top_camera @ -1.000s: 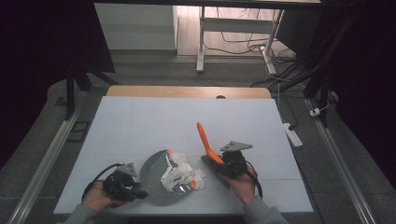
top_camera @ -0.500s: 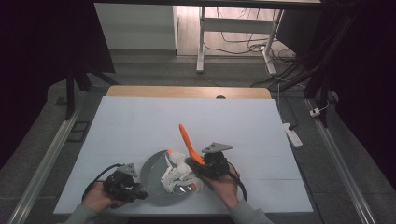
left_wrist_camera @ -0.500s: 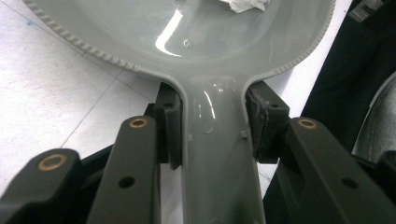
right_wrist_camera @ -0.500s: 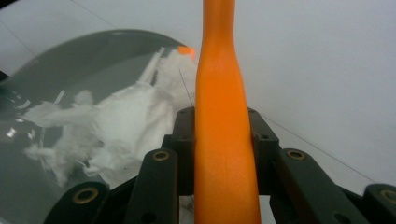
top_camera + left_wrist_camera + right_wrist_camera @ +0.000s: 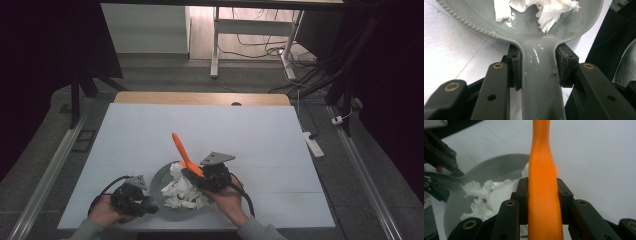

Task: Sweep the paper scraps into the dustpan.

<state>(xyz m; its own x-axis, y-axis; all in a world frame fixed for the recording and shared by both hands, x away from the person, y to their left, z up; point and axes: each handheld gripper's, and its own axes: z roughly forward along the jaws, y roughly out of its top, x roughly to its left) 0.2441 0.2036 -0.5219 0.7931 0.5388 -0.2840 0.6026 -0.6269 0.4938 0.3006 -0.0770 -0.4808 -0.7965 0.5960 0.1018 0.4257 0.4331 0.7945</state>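
The grey dustpan (image 5: 172, 197) lies flat on the white surface (image 5: 250, 135), close to its near edge and a little left of the middle. It is the biggest thing in hand: a shallow round pan with a ribbed rim and a flat grey handle (image 5: 541, 82) that runs back toward the person.

The left tongs (image 5: 131, 197) are clamped on that handle, one pad pressed against each side of it just behind the point where it widens into the pan, as the left gripper view shows. The left hand (image 5: 104, 211) grips them at the near left corner of the surface, with the cable looping beside it.

Inside the pan lies a heap of torn white paper (image 5: 181, 189), crumpled pieces piled mostly toward the pan's right side; in the left gripper view the scraps (image 5: 549, 10) sit on the glossy floor of the pan, past the handle.

The right tongs (image 5: 202, 175) are closed on an orange tool (image 5: 182, 152) with a smooth, narrow plastic shaft. The pads press on both sides of the shaft (image 5: 544, 192), which rises up and away from them, slanting to the far left above the pan's right edge. The right hand (image 5: 227, 197) holds these tongs just beside the paper heap.
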